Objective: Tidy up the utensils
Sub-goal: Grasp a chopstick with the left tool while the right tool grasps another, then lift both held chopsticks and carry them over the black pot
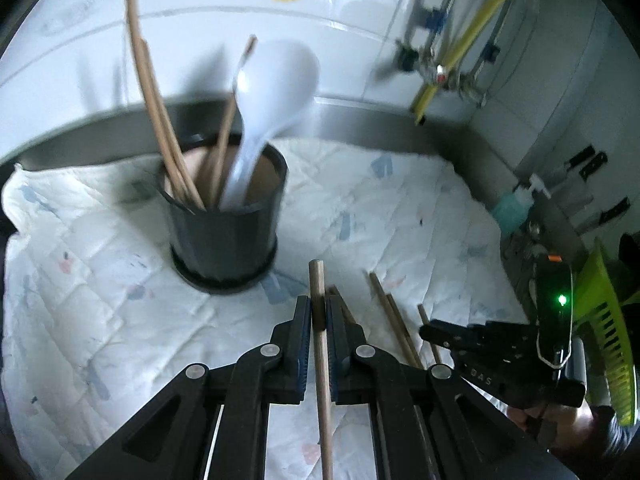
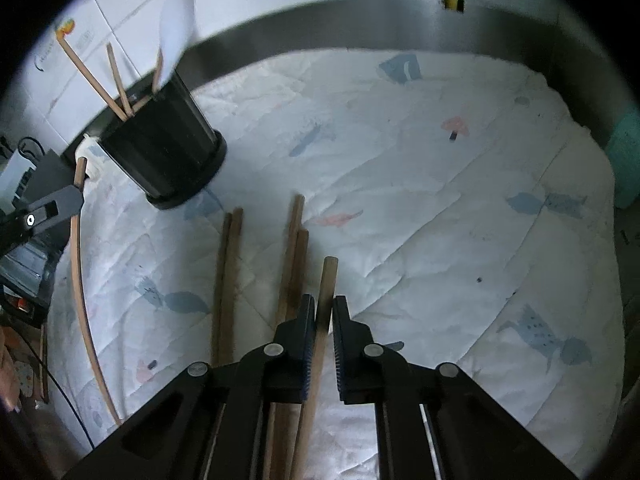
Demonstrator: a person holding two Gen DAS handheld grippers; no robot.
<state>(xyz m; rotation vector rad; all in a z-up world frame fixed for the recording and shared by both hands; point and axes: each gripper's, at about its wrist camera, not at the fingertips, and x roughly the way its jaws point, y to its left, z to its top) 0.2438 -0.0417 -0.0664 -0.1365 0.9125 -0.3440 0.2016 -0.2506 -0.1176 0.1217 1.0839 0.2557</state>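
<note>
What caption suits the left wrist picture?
Left tongs grip one wooden chopstick near the dark holder with a white spoon.

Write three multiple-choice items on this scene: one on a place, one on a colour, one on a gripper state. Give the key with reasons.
1. Where does the white spoon stand?
A. in the dark holder
B. flat on the cloth
C. in a gripper

2. What colour is the holder?
A. white
B. dark
C. yellow

3. What does the left gripper do?
A. hangs open
B. grips the spoon
C. clamps a chopstick

Key: 1 A, its handle drops inside the rim; 2 B, near black against the pale cloth; 3 C, the stick sits pinched between the pads.
</note>
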